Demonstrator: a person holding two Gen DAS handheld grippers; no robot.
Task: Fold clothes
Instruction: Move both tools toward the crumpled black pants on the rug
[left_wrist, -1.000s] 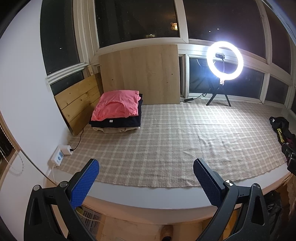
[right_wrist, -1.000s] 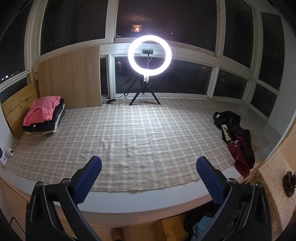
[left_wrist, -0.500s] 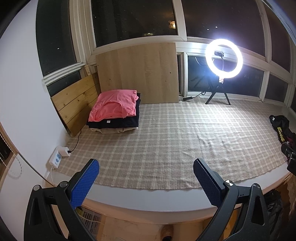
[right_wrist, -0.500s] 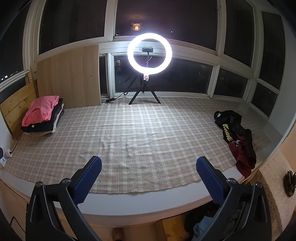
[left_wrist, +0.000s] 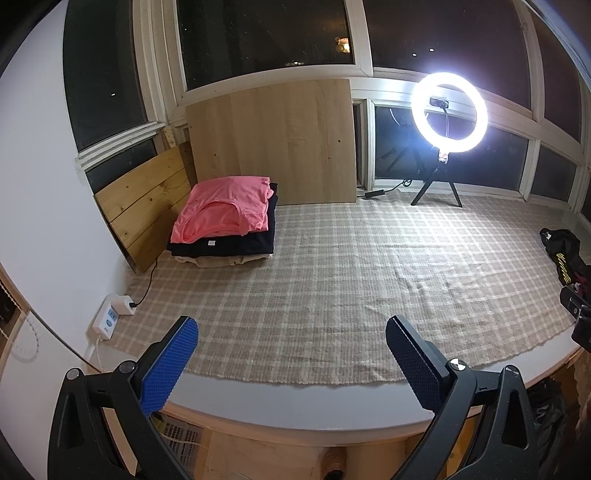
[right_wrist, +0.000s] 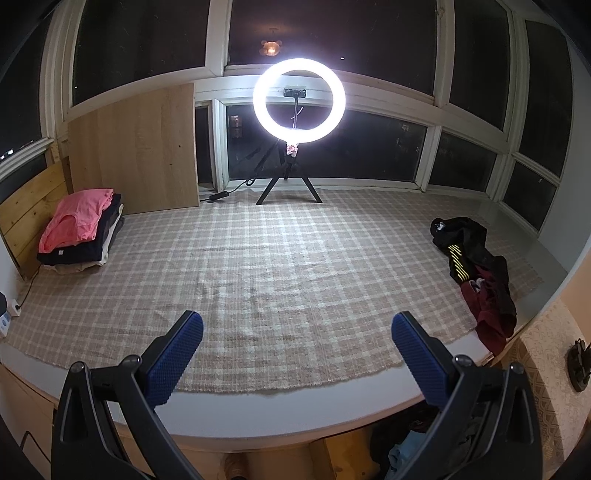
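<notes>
A folded stack of clothes (left_wrist: 225, 229), pink on top of black and beige, rests at the back left of the checked mat (left_wrist: 332, 280). The same stack (right_wrist: 79, 232) shows at the left in the right wrist view. A crumpled heap of black and maroon clothes (right_wrist: 476, 273) lies at the mat's right edge, partly over the platform rim; in the left wrist view the heap (left_wrist: 561, 254) shows at the far right. My left gripper (left_wrist: 291, 332) hangs open and empty over the mat's front edge. My right gripper (right_wrist: 297, 328) is open and empty too, well left of the heap.
A lit ring light on a tripod (right_wrist: 295, 122) stands at the back by the windows. Wooden boards (left_wrist: 273, 144) lean against the wall behind the stack. A power strip (left_wrist: 107, 317) with a cable lies at the left edge. The platform rim (right_wrist: 295, 417) drops off below the grippers.
Both views have shifted slightly closer to the mat and a little rightward. Both grippers stay open and empty; the clothes have not moved.
</notes>
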